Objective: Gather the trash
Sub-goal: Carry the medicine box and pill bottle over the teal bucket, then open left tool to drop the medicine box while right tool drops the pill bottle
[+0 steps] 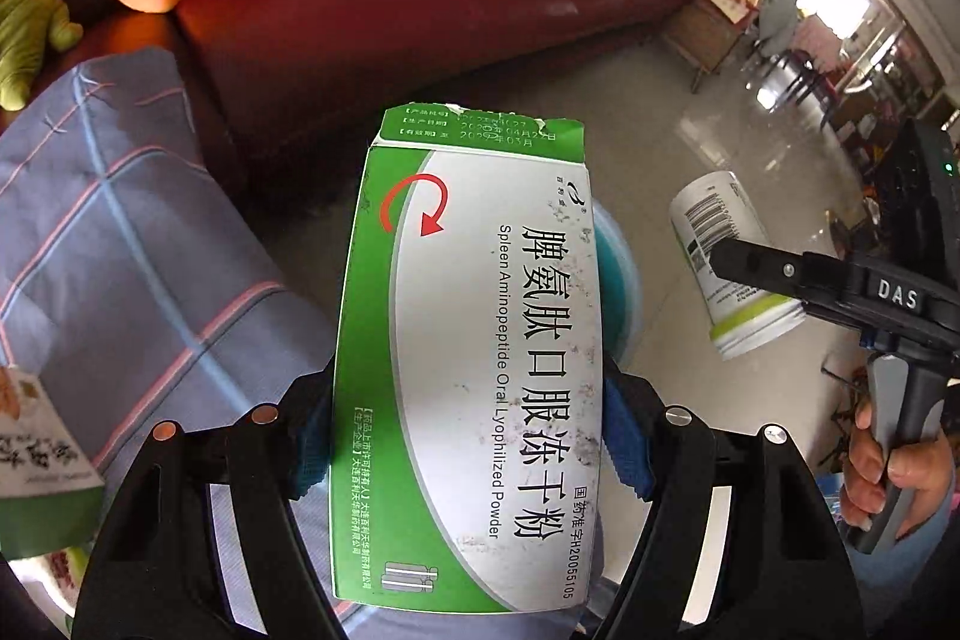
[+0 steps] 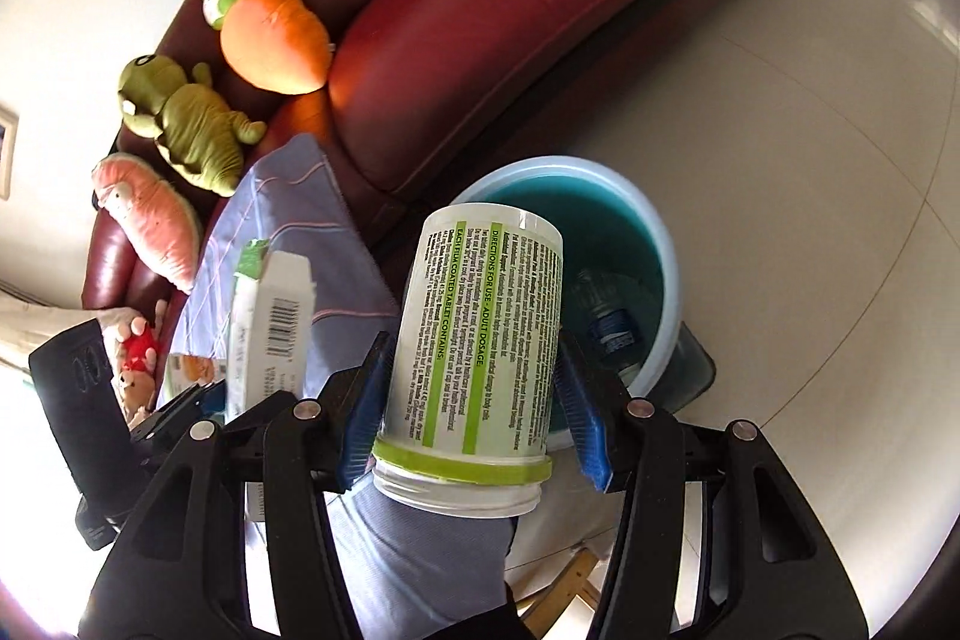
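The left gripper (image 1: 468, 436) had its blue pads clamped on both long sides of a green and white medicine box (image 1: 474, 358), torn flap end pointing away from the camera. The box hung over the blue checked cloth (image 1: 120, 244), with a bit of the blue bucket (image 1: 618, 268) peeking out from behind its right edge.

Over on the other side, the right gripper (image 2: 474, 400) was squeezing a white supplement bottle (image 2: 480, 334) by its sides (no cap on it, open threaded neck toward the camera, base pointing away). The bottle sat right in front of the bucket (image 2: 666, 274) in that view, above its near rim as far as I could tell. Something dark and bottle-like already lay down inside the bucket, too murky to name.

From the left camera you could also see the person's hand (image 1: 888, 472) wrapped around the right gripper's handle.

Farther back was a red leather sofa (image 2: 480, 10) with a carrot plush (image 2: 276, 40) and a green plush (image 2: 192, 124) on it, then shiny pale floor tiles (image 2: 810, 130).
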A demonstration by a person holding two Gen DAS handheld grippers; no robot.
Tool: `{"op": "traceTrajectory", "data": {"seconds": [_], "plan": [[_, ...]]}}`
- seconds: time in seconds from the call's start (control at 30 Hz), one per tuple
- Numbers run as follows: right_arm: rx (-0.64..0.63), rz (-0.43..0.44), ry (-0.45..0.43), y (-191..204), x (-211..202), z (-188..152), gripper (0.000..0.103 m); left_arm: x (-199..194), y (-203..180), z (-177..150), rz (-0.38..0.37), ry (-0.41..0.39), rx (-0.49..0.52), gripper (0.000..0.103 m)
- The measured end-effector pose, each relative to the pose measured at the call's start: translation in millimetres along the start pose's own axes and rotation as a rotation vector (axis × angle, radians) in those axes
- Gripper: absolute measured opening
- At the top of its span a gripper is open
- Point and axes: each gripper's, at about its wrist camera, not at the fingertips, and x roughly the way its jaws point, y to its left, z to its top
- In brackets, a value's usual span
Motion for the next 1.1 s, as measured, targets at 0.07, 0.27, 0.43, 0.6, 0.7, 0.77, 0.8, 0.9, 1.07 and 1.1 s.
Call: {"op": "traceTrajectory", "data": {"seconds": [0.07, 0.27, 0.43, 0.6, 0.7, 0.77, 0.8, 0.9, 1.07, 1.1], "plan": [[0.006, -0.011, 0.003, -5, 3, 2, 0.051, 12, -5, 7, 0.002, 0.005, 0.002, 0.075], [0.015, -0.030, 0.023, -14, 11, 2, 0.051, 32, -7, 8, -0.011, 0.040, 0.002, 0.079], [0.014, -0.037, 0.032, -14, 17, 1, 0.051, 34, 0, -3, -0.007, 0.055, -0.018, 0.079], [0.005, -0.038, 0.040, -9, 22, 0, 0.051, 27, 9, -14, -0.013, 0.054, -0.040, 0.079], [-0.001, -0.046, 0.046, -6, 26, 0, 0.051, 20, 13, -22, -0.018, 0.049, -0.053, 0.079], [-0.004, -0.053, 0.052, -4, 29, 0, 0.051, 16, 17, -26, -0.017, 0.043, -0.060, 0.079], [-0.006, -0.054, 0.055, -3, 31, 0, 0.051, 13, 18, -28, -0.016, 0.039, -0.063, 0.080], [-0.020, -0.066, 0.063, 4, 40, 2, 0.051, 3, 24, -33, -0.017, 0.025, -0.075, 0.085], [-0.046, -0.123, 0.067, 11, 53, 6, 0.052, -14, 32, -40, -0.024, -0.005, -0.084, 0.089], [-0.049, -0.141, 0.071, 11, 56, 6, 0.052, -16, 34, -41, -0.025, -0.008, -0.086, 0.090]]}}
